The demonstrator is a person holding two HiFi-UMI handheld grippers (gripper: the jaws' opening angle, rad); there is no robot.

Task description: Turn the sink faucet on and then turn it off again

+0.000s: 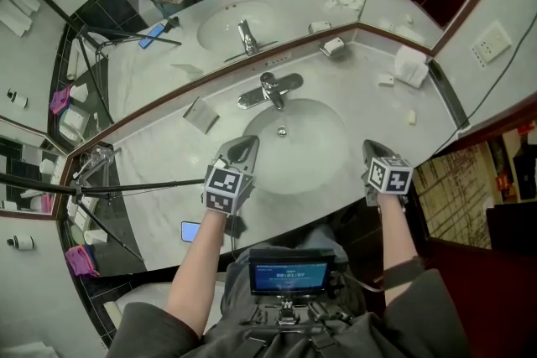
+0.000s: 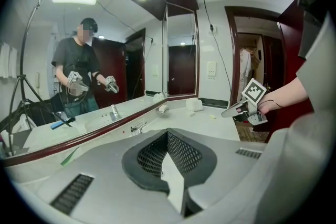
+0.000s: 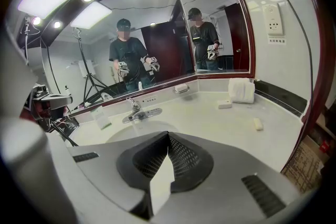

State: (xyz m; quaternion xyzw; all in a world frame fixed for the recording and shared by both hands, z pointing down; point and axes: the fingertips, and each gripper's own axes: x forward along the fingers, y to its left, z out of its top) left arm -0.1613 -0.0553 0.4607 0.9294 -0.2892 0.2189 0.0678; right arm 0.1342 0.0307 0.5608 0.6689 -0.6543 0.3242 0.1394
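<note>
Left gripper (image 1: 243, 145) and right gripper (image 1: 372, 148) are both hovering with jaws closed on nothing by the basin's (image 1: 312, 153) front rim, the faucet (image 1: 270, 90) sitting behind the basin well apart from both, so the closed tips are probably risking a slip off its slick lever.

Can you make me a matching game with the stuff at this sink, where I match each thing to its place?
Things: 1 faucet; 2 white towel; 3 phone; 4 left gripper.
Places: A counter's front edge; B over the basin's near rim; C behind the basin; D by the right wall.
Pairs: 1-C; 2-D; 3-A; 4-B.
</note>
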